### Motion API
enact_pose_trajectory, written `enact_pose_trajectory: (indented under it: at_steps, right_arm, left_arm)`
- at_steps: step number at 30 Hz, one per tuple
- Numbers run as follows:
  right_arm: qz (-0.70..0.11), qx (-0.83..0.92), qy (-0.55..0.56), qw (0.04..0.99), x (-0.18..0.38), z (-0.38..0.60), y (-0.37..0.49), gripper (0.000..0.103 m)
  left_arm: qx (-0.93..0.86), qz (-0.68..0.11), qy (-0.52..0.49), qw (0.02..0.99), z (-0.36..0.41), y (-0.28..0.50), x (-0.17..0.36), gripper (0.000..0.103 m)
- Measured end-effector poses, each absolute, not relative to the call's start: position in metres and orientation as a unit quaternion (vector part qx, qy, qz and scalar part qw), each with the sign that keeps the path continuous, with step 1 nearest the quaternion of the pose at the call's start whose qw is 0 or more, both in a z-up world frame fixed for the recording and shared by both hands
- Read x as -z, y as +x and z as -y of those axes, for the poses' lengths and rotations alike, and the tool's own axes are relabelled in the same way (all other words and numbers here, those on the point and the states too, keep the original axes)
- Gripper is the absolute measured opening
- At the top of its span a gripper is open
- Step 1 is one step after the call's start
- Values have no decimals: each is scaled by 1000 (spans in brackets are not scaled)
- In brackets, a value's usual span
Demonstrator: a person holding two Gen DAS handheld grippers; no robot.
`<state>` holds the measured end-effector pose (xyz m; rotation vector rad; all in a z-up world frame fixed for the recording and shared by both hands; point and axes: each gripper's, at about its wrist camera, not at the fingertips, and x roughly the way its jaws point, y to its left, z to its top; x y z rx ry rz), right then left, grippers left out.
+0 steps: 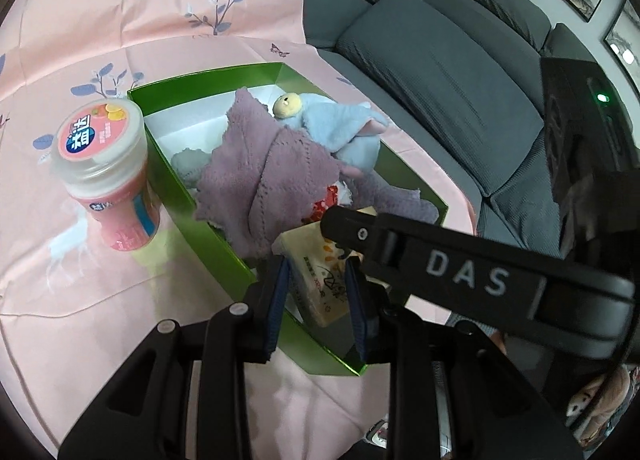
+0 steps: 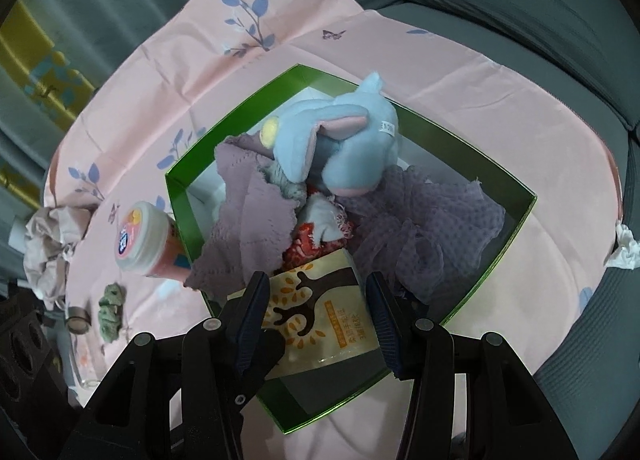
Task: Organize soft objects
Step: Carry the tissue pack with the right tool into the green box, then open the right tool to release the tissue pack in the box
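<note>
A green box on a pink cloth holds a blue plush toy, purple cloths, a red patterned item and a cream tissue pack. My left gripper has its blue pads on both sides of the tissue pack at the box's near end. My right gripper is open, its jaws straddling the same pack without touching it. The right gripper's black body crosses the left wrist view.
A pink lidded jar stands left of the box. A green scrunchie, a tape roll and crumpled paper lie at the cloth's left edge. A grey sofa lies behind and right.
</note>
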<state>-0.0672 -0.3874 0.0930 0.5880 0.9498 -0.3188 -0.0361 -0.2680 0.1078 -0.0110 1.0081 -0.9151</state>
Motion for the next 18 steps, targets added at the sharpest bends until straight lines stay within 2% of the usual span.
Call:
enact_pose_trajectory:
  at_steps: [3, 5, 6, 7, 11, 13, 18]
  right_arm:
    - [-446, 151, 275, 838, -95, 386, -68, 54]
    - [-441, 149, 271, 842, -99, 384, -68, 60]
    - [-438, 148, 269, 845, -101, 383, -69, 64]
    - [-433, 145, 266, 849, -104, 380, -70, 65]
    - [-418, 139, 256, 860, -115, 371, -71, 69]
    - [-410, 136, 248, 867, -120, 365, -71, 76]
    - [-390, 113, 226, 886, -133, 345, -70, 83]
  left_arm:
    - [431, -459, -10, 777, 261, -41, -116, 30]
    - [435, -451, -14, 779, 255, -44, -122, 38]
    - [435, -445, -16, 783, 250, -47, -126, 46]
    - [433, -440, -17, 786, 246, -48, -130, 53]
    - [426, -414, -22, 804, 220, -52, -146, 69]
    - [414, -398, -22, 819, 205, -53, -153, 83]
    - [347, -371, -13, 861, 159, -48, -160, 93]
